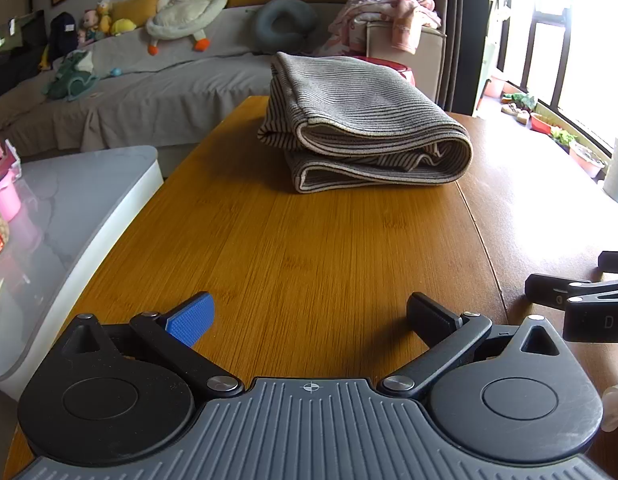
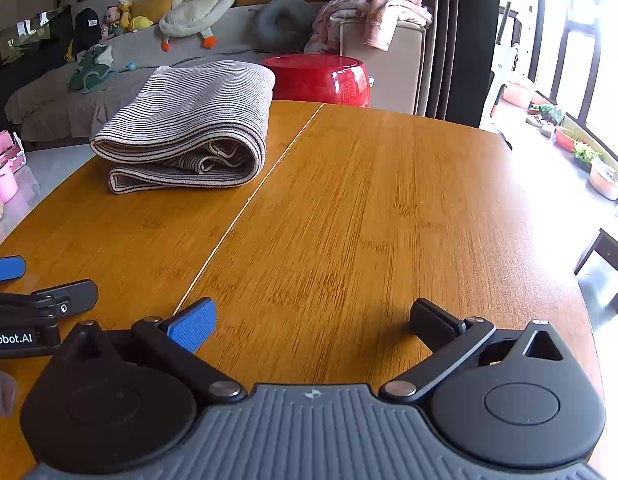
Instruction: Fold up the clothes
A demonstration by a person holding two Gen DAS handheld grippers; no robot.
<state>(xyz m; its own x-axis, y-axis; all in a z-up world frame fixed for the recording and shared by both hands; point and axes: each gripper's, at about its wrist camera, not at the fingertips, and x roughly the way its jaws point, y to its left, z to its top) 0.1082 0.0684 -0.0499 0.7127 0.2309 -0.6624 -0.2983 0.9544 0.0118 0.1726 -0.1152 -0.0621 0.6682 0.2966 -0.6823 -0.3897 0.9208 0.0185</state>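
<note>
A grey striped garment (image 1: 361,128) lies folded in a thick bundle at the far end of the wooden table (image 1: 293,240); it also shows in the right wrist view (image 2: 189,128), far left. My left gripper (image 1: 309,316) is open and empty, low over the near part of the table, well short of the garment. My right gripper (image 2: 313,320) is open and empty, beside the left one and to its right. The right gripper's fingers (image 1: 557,288) show at the left view's right edge; the left gripper's fingers (image 2: 65,298) show at the right view's left edge.
A white low table (image 1: 69,224) with pink items stands left of the wooden table. A grey sofa (image 1: 149,80) with plush toys is behind. A red round stool (image 2: 321,80) stands past the table's far edge. Bright windows and floor clutter (image 2: 581,152) are on the right.
</note>
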